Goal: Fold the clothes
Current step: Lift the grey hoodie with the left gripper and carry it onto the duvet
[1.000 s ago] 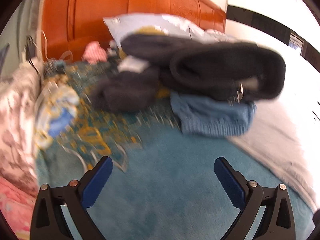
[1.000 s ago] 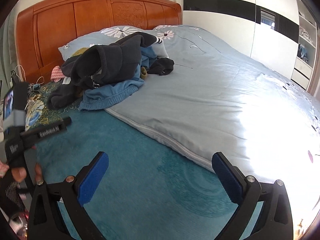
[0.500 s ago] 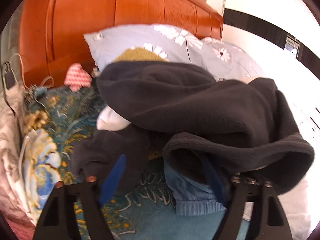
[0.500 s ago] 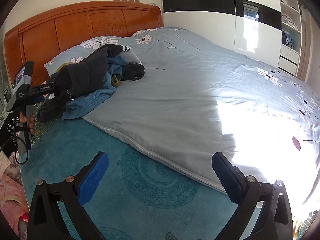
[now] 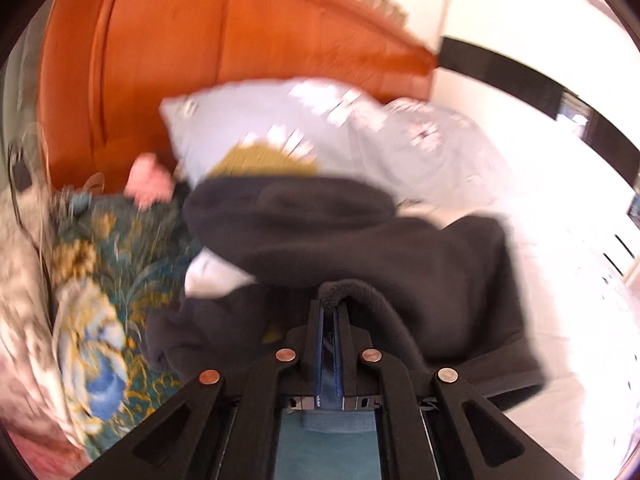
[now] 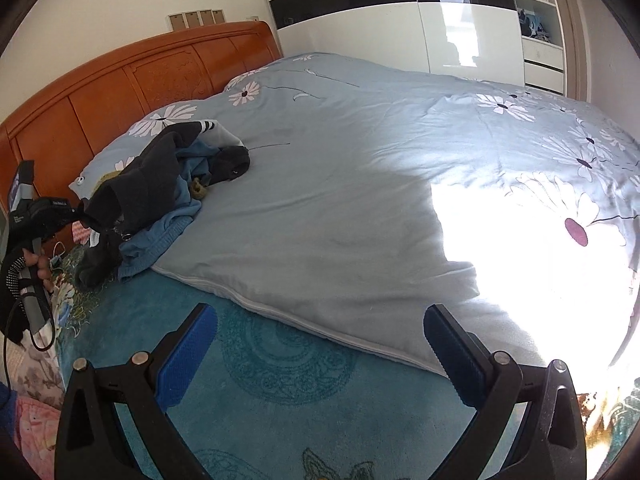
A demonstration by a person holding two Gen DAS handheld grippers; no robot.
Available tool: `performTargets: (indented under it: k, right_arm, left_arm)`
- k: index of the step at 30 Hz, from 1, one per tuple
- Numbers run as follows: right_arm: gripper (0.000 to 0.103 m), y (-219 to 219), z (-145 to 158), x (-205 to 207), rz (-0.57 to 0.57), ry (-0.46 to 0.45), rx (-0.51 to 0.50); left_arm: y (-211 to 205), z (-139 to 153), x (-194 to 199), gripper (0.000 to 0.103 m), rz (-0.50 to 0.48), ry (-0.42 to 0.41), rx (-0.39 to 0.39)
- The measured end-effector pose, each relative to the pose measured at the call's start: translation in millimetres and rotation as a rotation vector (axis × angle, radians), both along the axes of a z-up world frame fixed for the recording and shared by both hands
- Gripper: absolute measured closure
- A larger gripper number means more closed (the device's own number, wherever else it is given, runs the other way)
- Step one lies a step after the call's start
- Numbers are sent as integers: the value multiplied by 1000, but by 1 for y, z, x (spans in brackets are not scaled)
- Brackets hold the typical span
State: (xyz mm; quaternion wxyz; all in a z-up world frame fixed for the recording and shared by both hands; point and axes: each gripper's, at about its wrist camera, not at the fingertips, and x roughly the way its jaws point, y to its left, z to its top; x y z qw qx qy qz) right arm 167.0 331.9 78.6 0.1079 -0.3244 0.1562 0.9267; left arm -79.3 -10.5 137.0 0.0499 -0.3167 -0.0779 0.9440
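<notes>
Left tool (image 5: 330, 312) having just closed, blue pads pinching fuzzy rolled edge of dark fleece garment (image 5: 360, 240), lifting it off clothes heap at bed's headboard-side corner. Right tool (image 6: 320, 344) gaping wide, gripping nothing, hovering over plush teal blanket (image 6: 280, 400). Beyond: smooth floral duvet (image 6: 360, 200), knit blue sweater (image 6: 160, 240), glossy wooden headboard (image 5: 200, 60).

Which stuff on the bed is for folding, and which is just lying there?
For the folding:
- dark fleece top, its edge pinched in the left tool
- blue knit sweater
- right tool, open, holding nothing

Just lying about:
- flowered pillow
- blue duvet
- pink cloth
- wooden headboard
</notes>
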Motion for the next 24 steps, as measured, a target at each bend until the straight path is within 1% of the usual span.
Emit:
performTargets:
  k: [1,3,5,8,10,12,14,16,18,19,20,21,22,23,24]
  right_arm:
    - [0,1,2,3,-1,6,-4]
    - [0,3,8,11,-4,20,-12]
    - [0,5,13,19,-8,38,-22]
    - [0,9,24,33,-15,71,-40]
    - [0,11,30,41,-13,88,-41]
    - [0,11,37,51,-10,106,-38]
    - [0,15,43,61,-13,122,-42]
    - [0,21,51,73,-30,140,-42]
    - [0,27,58,85,-49,159,-43]
    - [0,32,63,93,-61,171,-39]
    - [0,36,67,100,-75,181,-33]
    - [0,40,72,107,-89,190,-27]
    - [0,45,76,115,-104,199,-21]
    - [0,50,81,121,-117,205,-14]
    - [0,53,83,127,-131,209,-8]
  left_arm:
    - [6,13,6,98,-22,24,-16]
    - [21,36,20,99,-47,73,-72]
    - [34,64,39,99,-71,129,-94]
    - [49,99,64,99,-113,189,-92]
    - [61,126,87,99,-163,239,-87]
    - [72,146,106,99,-211,274,-71]
    - [89,172,128,99,-282,305,-43]
    - [107,193,149,99,-336,330,-11]
    - [124,210,168,99,-380,360,2]
    - [135,223,183,99,-415,397,14]
    - [140,235,199,103,-459,461,39]
    - [145,248,216,103,-502,528,62]
    - [154,271,245,103,-547,621,72]
    - [163,289,268,103,-586,688,76]
    - [173,305,284,103,-623,714,70]
